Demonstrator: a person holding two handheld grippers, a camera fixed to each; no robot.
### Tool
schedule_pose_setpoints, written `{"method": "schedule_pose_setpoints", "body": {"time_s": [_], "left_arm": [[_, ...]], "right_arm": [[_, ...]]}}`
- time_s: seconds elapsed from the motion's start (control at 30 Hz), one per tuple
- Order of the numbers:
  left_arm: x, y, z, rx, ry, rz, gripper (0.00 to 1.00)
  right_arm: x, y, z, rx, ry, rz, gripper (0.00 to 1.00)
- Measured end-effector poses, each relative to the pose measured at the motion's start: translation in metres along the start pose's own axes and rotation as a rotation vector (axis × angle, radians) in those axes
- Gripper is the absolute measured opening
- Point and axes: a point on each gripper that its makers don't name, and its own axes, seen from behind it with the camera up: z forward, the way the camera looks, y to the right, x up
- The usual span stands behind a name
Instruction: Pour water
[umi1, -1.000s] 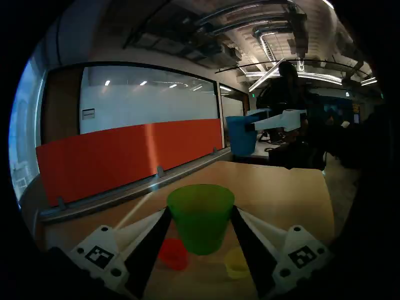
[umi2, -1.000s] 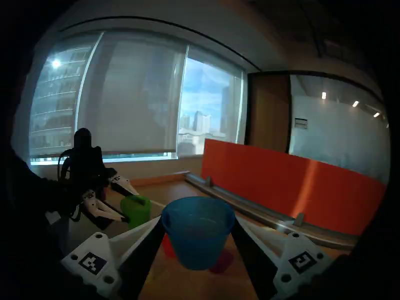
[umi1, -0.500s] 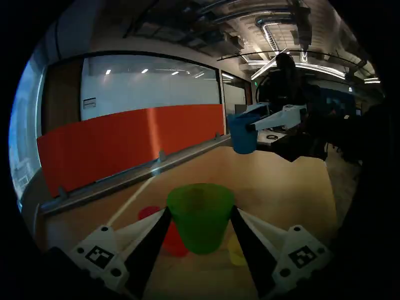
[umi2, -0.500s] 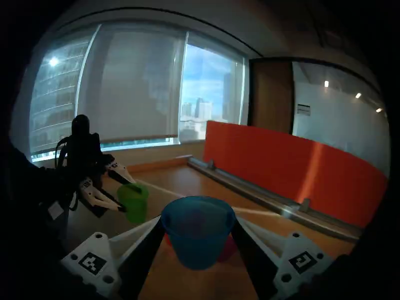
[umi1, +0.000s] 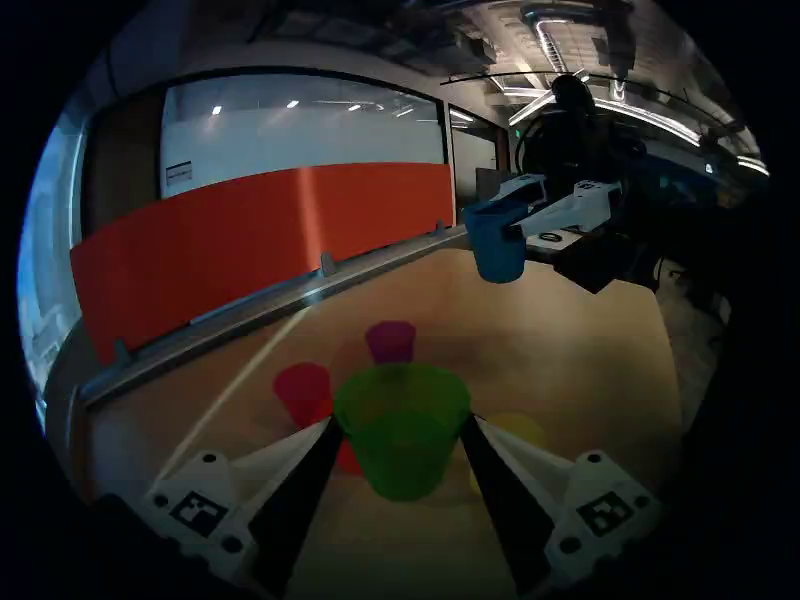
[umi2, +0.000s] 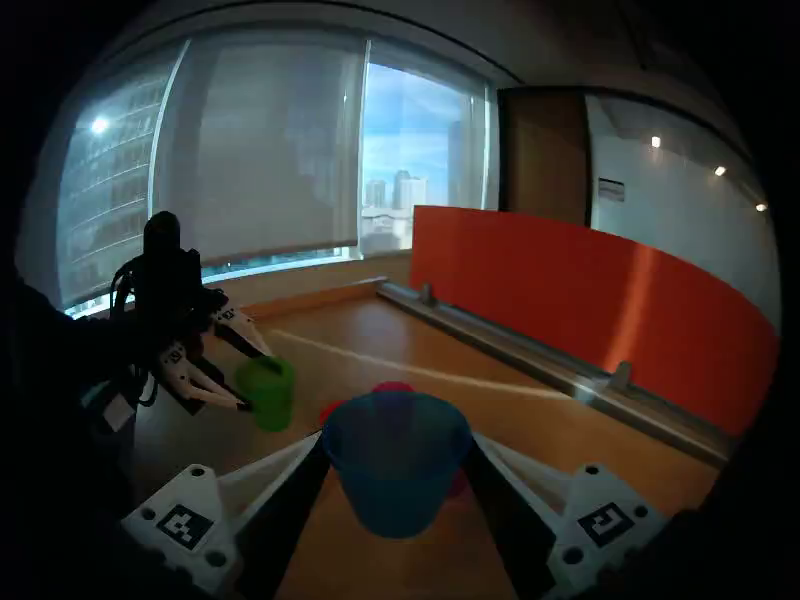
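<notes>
Here, the green cup (umi1: 400, 455) is clamped upright, pressed on both sides, by the left gripper (umi1: 401, 425) over the table (umi1: 570, 340), and the blue cup (umi2: 397, 480) is held likewise by the right gripper (umi2: 397, 440). The rims should be brought close before tilting is begun. Just beyond, a red cup (umi1: 303, 390), a purple cup (umi1: 390, 341) and a yellow cup (umi1: 515, 430) are to be cleared; bare tabletop is left rightward, and the far-left edge is closed by a rail (umi1: 300, 298).

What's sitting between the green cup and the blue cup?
In the left gripper view, a purple cup stands on the table between the green cup and blue cup.
</notes>
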Motion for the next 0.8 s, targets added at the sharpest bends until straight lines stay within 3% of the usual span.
{"method": "schedule_pose_setpoints", "body": {"time_s": [0.5, 0.8], "left_arm": [[-0.030, 0.007, 0.006, -0.023, -0.095, 0.007, 0.85], [-0.049, 0.005, 0.011, -0.025, -0.154, 0.003, 0.85]], "right_arm": [[-0.038, 0.003, 0.016, 0.004, -0.068, 0.012, 0.92], [-0.053, 0.008, 0.023, -0.003, -0.091, 0.032, 0.92]]}}
